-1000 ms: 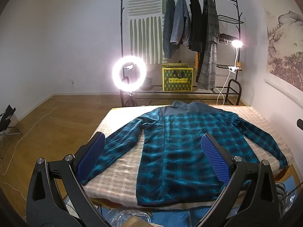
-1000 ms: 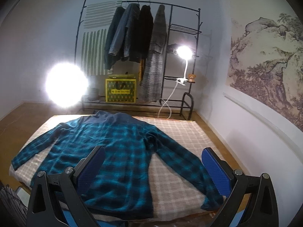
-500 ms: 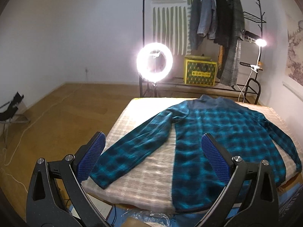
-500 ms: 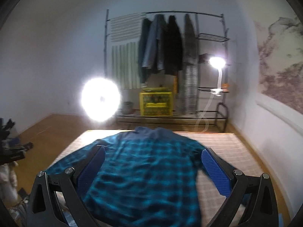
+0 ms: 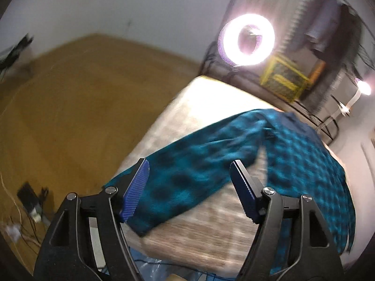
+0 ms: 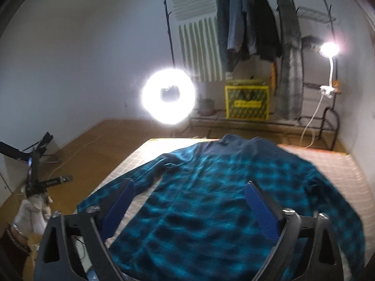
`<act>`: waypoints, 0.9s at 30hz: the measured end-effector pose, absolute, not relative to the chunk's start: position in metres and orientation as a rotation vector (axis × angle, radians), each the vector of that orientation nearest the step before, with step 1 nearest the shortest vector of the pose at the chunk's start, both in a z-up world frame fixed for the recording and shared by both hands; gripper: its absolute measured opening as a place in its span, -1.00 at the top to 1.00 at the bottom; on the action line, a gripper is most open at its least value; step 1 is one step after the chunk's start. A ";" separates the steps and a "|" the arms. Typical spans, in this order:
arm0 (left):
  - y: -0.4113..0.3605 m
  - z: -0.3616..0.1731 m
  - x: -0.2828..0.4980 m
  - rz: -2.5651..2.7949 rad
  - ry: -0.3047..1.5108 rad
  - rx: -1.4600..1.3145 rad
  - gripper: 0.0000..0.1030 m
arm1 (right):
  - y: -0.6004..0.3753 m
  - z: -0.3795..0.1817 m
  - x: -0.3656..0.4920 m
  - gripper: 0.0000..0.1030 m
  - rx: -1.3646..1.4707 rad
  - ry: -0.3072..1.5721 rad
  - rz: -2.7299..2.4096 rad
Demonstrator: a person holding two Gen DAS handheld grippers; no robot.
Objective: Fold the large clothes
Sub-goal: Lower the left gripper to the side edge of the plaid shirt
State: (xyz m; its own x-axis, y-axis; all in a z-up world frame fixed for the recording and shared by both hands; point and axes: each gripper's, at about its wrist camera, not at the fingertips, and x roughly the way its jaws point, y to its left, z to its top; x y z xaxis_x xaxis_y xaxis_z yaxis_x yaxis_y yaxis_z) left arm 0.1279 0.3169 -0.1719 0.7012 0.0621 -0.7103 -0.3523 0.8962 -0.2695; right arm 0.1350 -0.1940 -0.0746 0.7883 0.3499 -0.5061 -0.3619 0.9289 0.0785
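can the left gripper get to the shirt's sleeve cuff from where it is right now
Probably yes. The left gripper is open, and the plaid shirt's sleeve cuff lies flat at the mattress edge just ahead, with nothing between them.

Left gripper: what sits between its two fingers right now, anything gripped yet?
Nothing gripped. In the left wrist view the left gripper is open, and the plaid shirt's sleeve lies flat on the checked bed cover, framed between the fingers.
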 end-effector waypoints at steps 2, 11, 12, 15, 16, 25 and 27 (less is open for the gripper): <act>0.336 -0.194 0.130 0.274 0.792 -0.448 -0.43 | -0.185 -0.085 0.150 -0.57 -0.015 0.569 0.411; 0.396 -0.288 0.133 0.395 0.957 -0.648 -0.43 | -0.149 -0.142 0.204 -0.29 0.022 0.664 0.534; 0.398 -0.295 0.135 0.405 0.965 -0.661 -0.42 | -0.147 -0.146 0.208 -0.26 0.033 0.687 0.545; 0.407 -0.316 0.138 0.432 0.985 -0.700 -0.42 | -0.139 -0.152 0.215 -0.23 0.044 0.736 0.589; 0.409 -0.322 0.139 0.435 0.990 -0.719 -0.42 | -0.137 -0.151 0.214 -0.23 0.034 0.728 0.591; 0.418 -0.334 0.145 0.471 0.955 -0.742 0.31 | -0.133 -0.146 0.207 -0.23 0.005 0.717 0.597; 0.418 -0.331 0.145 0.466 0.939 -0.732 0.55 | -0.135 -0.148 0.207 -0.23 0.000 0.727 0.588</act>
